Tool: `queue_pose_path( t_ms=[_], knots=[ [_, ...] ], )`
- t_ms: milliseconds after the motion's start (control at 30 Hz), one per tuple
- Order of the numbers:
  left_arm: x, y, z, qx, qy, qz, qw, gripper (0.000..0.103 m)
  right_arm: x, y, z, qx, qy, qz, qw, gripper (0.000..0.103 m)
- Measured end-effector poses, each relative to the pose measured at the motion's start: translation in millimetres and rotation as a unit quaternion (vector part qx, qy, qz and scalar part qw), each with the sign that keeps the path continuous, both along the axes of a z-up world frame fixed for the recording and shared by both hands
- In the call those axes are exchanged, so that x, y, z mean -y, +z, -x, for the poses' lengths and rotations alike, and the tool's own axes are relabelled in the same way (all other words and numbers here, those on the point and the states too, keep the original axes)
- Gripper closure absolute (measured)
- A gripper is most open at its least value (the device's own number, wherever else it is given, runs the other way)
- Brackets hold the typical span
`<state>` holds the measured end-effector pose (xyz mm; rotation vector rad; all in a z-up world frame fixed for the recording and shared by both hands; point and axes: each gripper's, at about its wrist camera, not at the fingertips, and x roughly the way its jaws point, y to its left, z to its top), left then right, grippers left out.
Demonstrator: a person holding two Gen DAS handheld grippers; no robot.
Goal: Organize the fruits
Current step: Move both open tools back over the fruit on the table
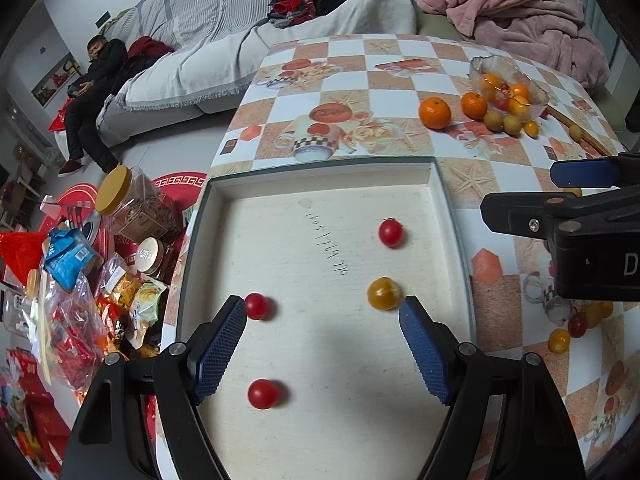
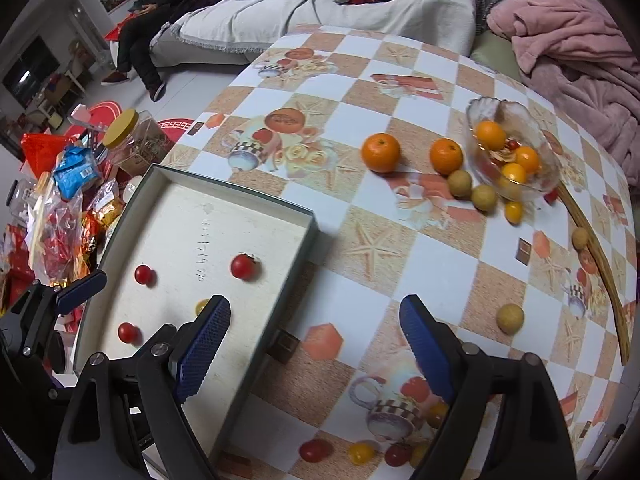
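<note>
A shallow white tray (image 1: 312, 176) (image 2: 224, 200) lies on the checkered table. It holds three red cherry tomatoes (image 1: 390, 233) (image 1: 256, 306) (image 1: 262, 394) and one yellow tomato (image 1: 384, 293). My left gripper (image 1: 322, 322) is open and empty over the tray, the yellow tomato by its right fingertip. My right gripper (image 2: 314, 322) is open and empty above the tray's right wall and the table. Loose red and yellow tomatoes (image 2: 316, 450) (image 2: 360, 452) lie below it. Two oranges (image 2: 381, 152) (image 2: 446, 156) and brown longans (image 2: 460, 184) lie beside a glass bowl (image 2: 516, 120) of fruit.
A long thin wooden stick (image 2: 600, 260) lies at the table's right side. A longan (image 2: 510, 319) sits alone on the table. Jars and snack bags (image 1: 100, 272) clutter the floor left of the table. A sofa (image 1: 224, 40) with a seated person (image 1: 94, 92) stands behind.
</note>
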<state>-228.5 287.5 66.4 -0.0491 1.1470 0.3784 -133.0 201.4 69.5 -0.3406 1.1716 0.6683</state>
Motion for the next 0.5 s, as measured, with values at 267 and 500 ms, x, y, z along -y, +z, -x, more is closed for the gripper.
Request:
queue_pose_path(
  t_ms=[267, 500],
  knots=[
    [21.6, 3.3, -13.2, 0.001, -0.019, -0.001, 0.9998, 0.023, 34.7, -0.1, -8.3, -0.003, -0.025, -0.004, 1.000, 0.014],
    [45.3, 11.8, -30.4, 0.010, -0.044, 0.007, 0.9990, 0.023, 95.9, -7.0, -7.5, -0.011, -0.070, -0.005, 0.998, 0.014]
  ],
)
